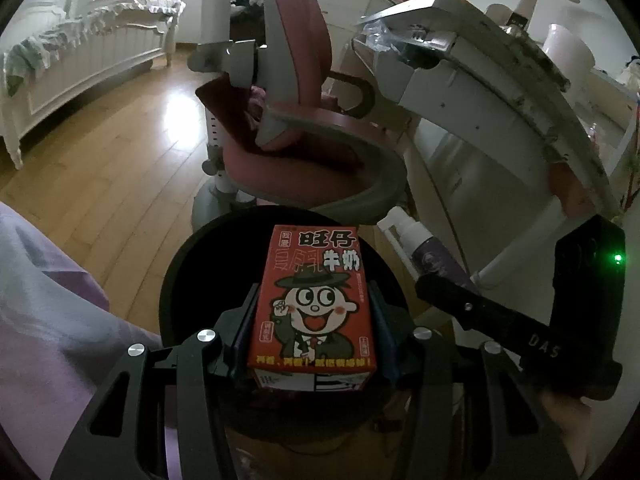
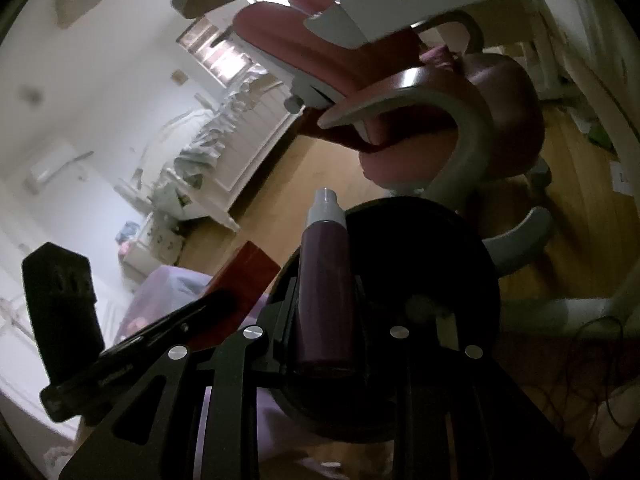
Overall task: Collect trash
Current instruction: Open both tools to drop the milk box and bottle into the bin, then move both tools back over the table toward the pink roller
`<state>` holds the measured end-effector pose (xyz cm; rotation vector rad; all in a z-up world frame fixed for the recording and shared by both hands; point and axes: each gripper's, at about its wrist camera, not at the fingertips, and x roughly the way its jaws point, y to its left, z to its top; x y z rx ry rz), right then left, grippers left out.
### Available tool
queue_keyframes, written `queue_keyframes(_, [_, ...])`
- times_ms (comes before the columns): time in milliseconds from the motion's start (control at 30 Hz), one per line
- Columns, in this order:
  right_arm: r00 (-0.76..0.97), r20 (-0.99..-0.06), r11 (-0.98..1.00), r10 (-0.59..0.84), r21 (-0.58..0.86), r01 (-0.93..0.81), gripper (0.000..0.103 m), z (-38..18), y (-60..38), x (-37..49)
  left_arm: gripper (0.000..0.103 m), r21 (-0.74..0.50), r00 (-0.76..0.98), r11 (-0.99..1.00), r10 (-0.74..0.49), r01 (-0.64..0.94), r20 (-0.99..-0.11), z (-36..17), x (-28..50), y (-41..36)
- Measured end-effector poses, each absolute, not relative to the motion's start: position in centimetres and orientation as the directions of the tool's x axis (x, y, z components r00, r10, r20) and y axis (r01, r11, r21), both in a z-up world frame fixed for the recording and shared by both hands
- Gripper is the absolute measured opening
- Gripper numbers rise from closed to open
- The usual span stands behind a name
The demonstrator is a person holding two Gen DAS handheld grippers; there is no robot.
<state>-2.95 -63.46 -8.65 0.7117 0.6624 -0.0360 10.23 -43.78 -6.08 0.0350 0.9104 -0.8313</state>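
My left gripper (image 1: 314,300) is shut on a red milk carton (image 1: 314,296) with a cartoon face, held over the mouth of a round black bin (image 1: 180,280). The right gripper (image 2: 326,292) is shut on a purple spray bottle (image 2: 325,288) with a white nozzle, hanging above the same black bin (image 2: 460,248). In the left wrist view the purple bottle (image 1: 432,256) shows at the right, just beside the bin's rim. The red carton (image 2: 244,276) appears at the left in the right wrist view, next to the bin.
A pink and grey swivel chair (image 1: 304,128) stands just behind the bin. A white desk (image 1: 500,92) overhangs at the right. A white bed (image 1: 76,68) lies along the far left wall. Wooden floor (image 1: 120,168) spreads between. A purple sleeve (image 1: 52,312) fills the lower left.
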Motion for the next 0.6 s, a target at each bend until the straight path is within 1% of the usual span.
queue_keyframes(33, [0.795,-0.578,0.762,0.186,0.596,0.255,0.027,-8.7,-63.7,-2.9,0.054,-0.307,0.332,0.699,-0.619,0.646,-0.711,-6.1,10.3,-43.8])
queue_keyframes(67, [0.794,-0.580,0.755,0.183,0.600,0.265,0.038,-8.7,-63.8,-2.9,0.063,-0.311,0.333,0.700,-0.621,0.642,-0.710,-6.0,10.3,-43.7])
queue_keyframes(100, [0.794,-0.581,0.749,0.182,0.605,0.271,0.047,-8.7,-64.0,-2.9,0.074,-0.314,0.339,0.703,-0.623,0.638,-0.705,-5.9,10.3,-43.7])
queue_keyframes(133, [0.800,-0.574,0.740,0.177,0.613,0.277,0.061,-8.7,-64.1,-3.1,0.077,-0.315,0.353,0.707,-0.626,0.633,-0.695,-5.7,10.1,-43.4])
queue_keyframes(167, [0.807,-0.565,0.735,0.170,0.618,0.278,0.064,-8.5,-64.1,-3.4,0.080,-0.316,0.360,0.709,-0.628,0.631,-0.689,-5.5,10.0,-43.2])
queue_keyframes(433, [0.802,-0.569,0.755,0.180,0.603,0.258,0.064,-7.9,-62.6,-3.6,0.080,-0.330,0.389,0.722,-0.633,0.608,-0.669,-4.1,9.5,-40.4])
queue_keyframes(600, [0.786,-0.576,0.784,0.224,0.586,0.206,0.064,-7.2,-60.2,-2.7,0.080,-0.335,0.437,0.750,-0.623,0.571,-0.649,-2.8,9.2,-36.5])
